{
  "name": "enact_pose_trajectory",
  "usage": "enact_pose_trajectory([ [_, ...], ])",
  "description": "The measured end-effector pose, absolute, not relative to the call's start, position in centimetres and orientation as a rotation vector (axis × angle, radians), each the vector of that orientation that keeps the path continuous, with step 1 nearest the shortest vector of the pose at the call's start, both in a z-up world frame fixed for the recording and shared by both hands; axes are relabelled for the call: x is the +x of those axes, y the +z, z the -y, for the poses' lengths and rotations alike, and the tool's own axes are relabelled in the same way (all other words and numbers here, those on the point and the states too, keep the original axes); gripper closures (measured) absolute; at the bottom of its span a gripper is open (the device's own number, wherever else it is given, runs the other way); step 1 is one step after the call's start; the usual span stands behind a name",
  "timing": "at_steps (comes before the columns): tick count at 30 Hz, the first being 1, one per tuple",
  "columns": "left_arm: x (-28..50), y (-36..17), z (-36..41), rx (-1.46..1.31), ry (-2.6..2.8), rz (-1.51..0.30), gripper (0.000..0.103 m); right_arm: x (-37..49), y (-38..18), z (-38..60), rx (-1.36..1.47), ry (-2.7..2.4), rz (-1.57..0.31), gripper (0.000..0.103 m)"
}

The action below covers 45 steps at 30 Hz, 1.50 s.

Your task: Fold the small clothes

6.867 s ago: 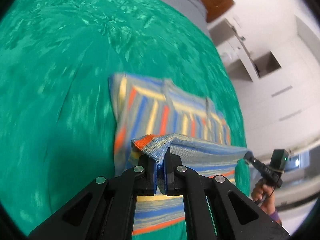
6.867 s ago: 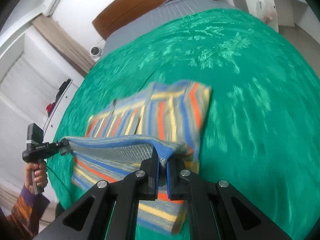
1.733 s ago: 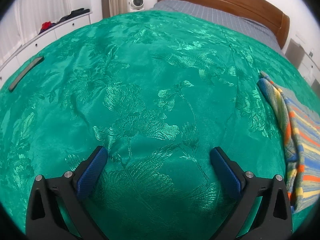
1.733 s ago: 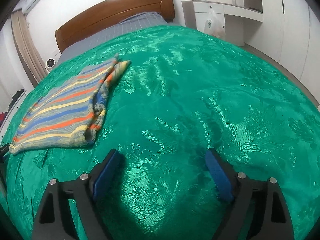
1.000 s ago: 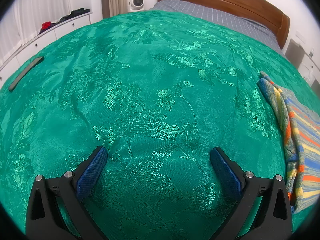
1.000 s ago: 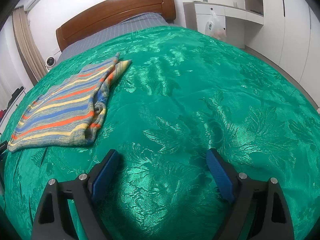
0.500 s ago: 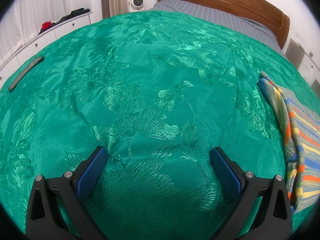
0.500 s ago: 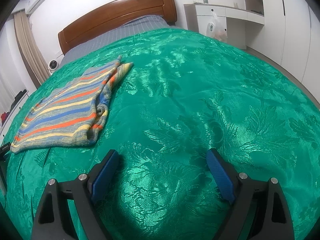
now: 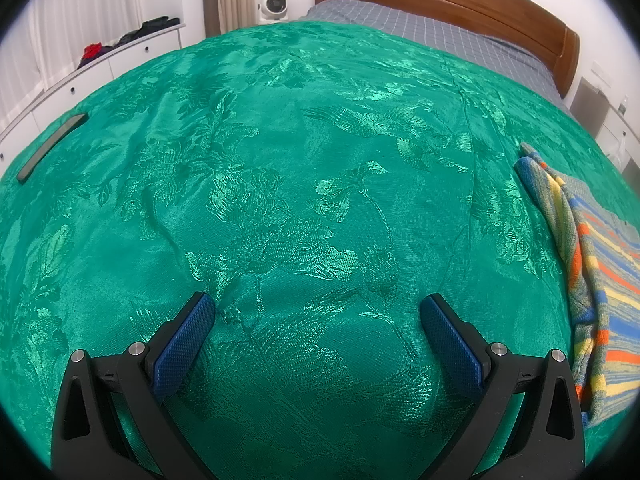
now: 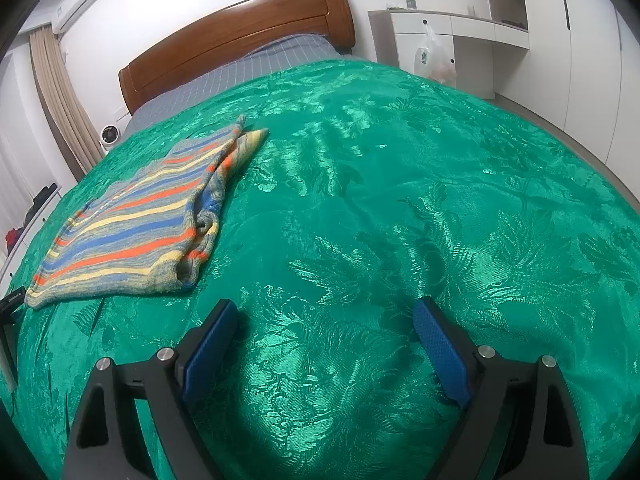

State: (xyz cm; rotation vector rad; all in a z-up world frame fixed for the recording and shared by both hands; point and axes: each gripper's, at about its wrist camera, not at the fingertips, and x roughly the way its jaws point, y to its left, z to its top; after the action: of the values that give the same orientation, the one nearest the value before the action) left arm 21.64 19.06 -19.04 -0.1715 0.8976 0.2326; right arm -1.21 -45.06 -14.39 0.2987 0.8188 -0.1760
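Note:
A small striped knit garment (image 10: 136, 224), in blue, orange, yellow and grey, lies folded flat on the green bedspread (image 10: 380, 208). In the right wrist view it sits at the left, well clear of my right gripper (image 10: 324, 312), which is open over bare cover. In the left wrist view the same striped garment (image 9: 596, 276) shows at the right edge, partly cut off. My left gripper (image 9: 316, 308) is open too, with only green cloth between its blue pads (image 9: 184, 340).
A wooden headboard (image 10: 236, 44) and grey checked sheet (image 9: 420, 36) lie at the far end. A dark flat bar (image 9: 52, 148) rests near the bed's left edge. White drawers with clothes on top (image 9: 120, 48) stand left; a white desk with a plastic bag (image 10: 436, 60) stands right.
Several seconds ago both grippers were shut on the garment's lifted edge. Now it lies folded and both are open, apart from it. Over the last second nothing has moved noticeably.

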Motion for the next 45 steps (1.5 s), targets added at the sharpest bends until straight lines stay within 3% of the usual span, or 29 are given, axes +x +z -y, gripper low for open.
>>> enact_pose_trajectory([
  [45,21.63,-19.03,-19.08,-0.172,0.232,-0.898,0.0,-1.36,-14.43,45.09,0.301,-0.157,-0.804,0.011],
])
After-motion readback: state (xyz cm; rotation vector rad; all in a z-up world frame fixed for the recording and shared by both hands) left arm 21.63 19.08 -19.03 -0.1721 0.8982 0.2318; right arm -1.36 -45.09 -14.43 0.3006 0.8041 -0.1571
